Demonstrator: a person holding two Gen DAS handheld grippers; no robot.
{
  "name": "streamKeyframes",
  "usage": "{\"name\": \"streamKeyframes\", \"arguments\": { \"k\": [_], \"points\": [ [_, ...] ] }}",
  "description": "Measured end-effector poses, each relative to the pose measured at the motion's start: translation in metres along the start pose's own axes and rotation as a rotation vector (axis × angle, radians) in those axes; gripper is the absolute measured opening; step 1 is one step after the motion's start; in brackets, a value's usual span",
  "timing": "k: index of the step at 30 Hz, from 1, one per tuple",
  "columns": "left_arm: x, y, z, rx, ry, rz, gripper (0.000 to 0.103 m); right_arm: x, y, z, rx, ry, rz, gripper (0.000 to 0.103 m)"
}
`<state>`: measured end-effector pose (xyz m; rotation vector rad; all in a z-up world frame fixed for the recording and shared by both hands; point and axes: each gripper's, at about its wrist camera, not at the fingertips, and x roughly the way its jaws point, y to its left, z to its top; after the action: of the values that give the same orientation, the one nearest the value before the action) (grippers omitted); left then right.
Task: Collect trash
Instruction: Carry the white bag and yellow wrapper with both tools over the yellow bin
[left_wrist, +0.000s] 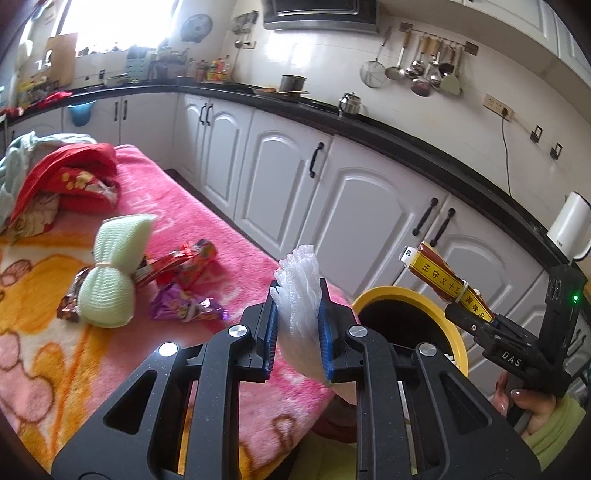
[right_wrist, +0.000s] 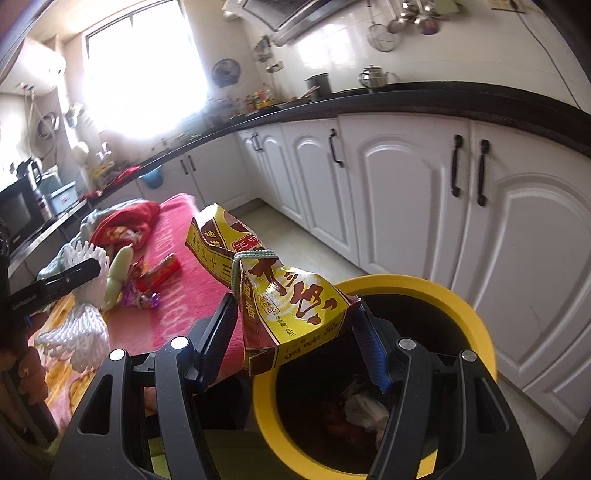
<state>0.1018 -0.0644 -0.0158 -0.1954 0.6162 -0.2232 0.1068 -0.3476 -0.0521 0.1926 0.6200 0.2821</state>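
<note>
Trash fills both tools: the left hand-held gripper (left_wrist: 297, 310) is clenched on white foam netting (left_wrist: 300, 295) above the pink-blanketed surface (left_wrist: 207, 221), while the right hand-held gripper (right_wrist: 295, 325) grasps a yellow seasoning packet (right_wrist: 266, 280) over the yellow-rimmed bin (right_wrist: 476, 325); candy wrappers (left_wrist: 184, 280) lie on the blanket.

The bin (right_wrist: 476, 306) has a yellow rim around a dark inside. The seasoning packet (right_wrist: 288, 295) is yellow with brown lettering and a red label. The foam net (left_wrist: 301, 291) is white, held between blue-padded black fingers (left_wrist: 271, 325). The blanket (left_wrist: 192, 206) is pink with orange and cream cartoon shapes. On it lie a pale green mesh sponge (left_wrist: 110, 280), red wrappers (left_wrist: 184, 258) and a purple wrapper (left_wrist: 181, 306).
</note>
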Motion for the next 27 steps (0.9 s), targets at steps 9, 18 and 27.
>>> {"name": "streamKeyframes", "arguments": {
  "k": [9,18,27],
  "points": [
    [0.014,-0.029,0.002,0.048,0.009,-0.039,0.013,-0.012,-0.032,-0.006,0.065,-0.016,-0.082,0.060],
    [0.034,-0.057,-0.001,0.095,0.034,-0.076,0.013,-0.017,-0.061,-0.017,0.137,-0.001,-0.127,0.060],
    [0.052,-0.081,-0.010,0.143,0.057,-0.107,0.014,-0.015,-0.087,-0.029,0.210,0.023,-0.170,0.060]
  ]
}}
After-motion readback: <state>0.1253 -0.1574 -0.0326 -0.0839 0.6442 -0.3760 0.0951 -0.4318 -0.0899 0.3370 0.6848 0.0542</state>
